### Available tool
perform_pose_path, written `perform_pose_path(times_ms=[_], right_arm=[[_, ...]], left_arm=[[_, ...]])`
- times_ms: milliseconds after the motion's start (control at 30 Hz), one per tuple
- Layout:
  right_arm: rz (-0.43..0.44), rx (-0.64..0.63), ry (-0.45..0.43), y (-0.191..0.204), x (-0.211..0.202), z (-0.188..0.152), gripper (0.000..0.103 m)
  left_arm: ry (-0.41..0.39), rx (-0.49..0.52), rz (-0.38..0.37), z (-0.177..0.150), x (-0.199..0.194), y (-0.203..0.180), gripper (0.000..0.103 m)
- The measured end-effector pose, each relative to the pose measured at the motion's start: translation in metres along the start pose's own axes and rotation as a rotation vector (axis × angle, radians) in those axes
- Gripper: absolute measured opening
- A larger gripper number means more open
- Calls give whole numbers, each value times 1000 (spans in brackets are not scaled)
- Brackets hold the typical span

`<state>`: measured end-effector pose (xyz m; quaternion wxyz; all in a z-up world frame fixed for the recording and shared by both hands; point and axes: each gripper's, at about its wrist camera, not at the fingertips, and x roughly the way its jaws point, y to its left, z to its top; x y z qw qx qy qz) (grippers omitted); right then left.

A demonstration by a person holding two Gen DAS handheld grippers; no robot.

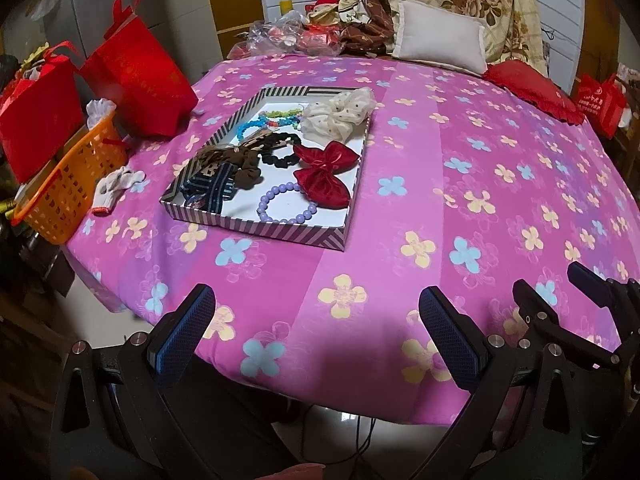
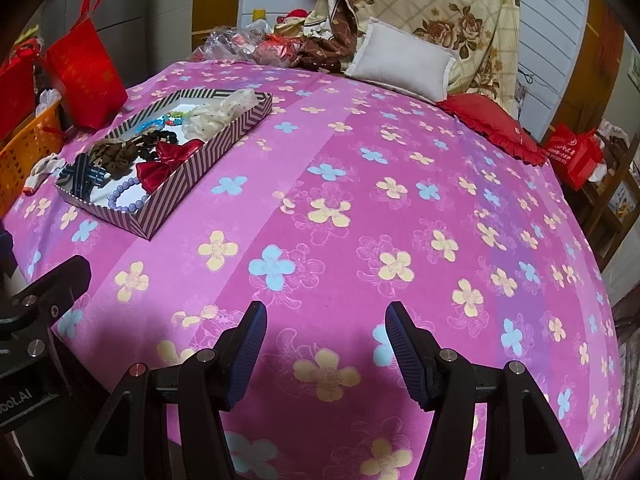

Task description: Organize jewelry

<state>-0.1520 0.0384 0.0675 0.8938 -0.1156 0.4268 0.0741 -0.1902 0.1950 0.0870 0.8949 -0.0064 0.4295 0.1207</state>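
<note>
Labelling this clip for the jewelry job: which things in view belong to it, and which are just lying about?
Belongs to the job:
striped tray
purple bead bracelet
red bow
cream scrunchie
black scrunchie

Just lying about:
orange basket
red bags
white pillow
red cushion
white glove

bare pink sheet (image 2: 360, 200) right of striped tray (image 1: 320, 238); orange basket (image 1: 68, 184) crowds left.

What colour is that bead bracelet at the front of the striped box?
Pale purple, lilac. The bead bracelet shows best in the left wrist view, lying inside the striped box.
</note>
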Motion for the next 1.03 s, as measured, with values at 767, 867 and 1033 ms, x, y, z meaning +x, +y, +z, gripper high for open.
perform_pose_path(times_ms=[767, 867, 1033], right_arm=[[2, 54, -2, -27, 1, -8, 60], [6, 47, -12, -25, 0, -9, 60], [21, 44, -15, -24, 1, -11, 60]], left_arm=[[39, 39, -33, -1, 3, -31, 102], [32, 36, -32, -1, 3, -29, 102], [-3, 34, -26, 1, -3, -28, 102]])
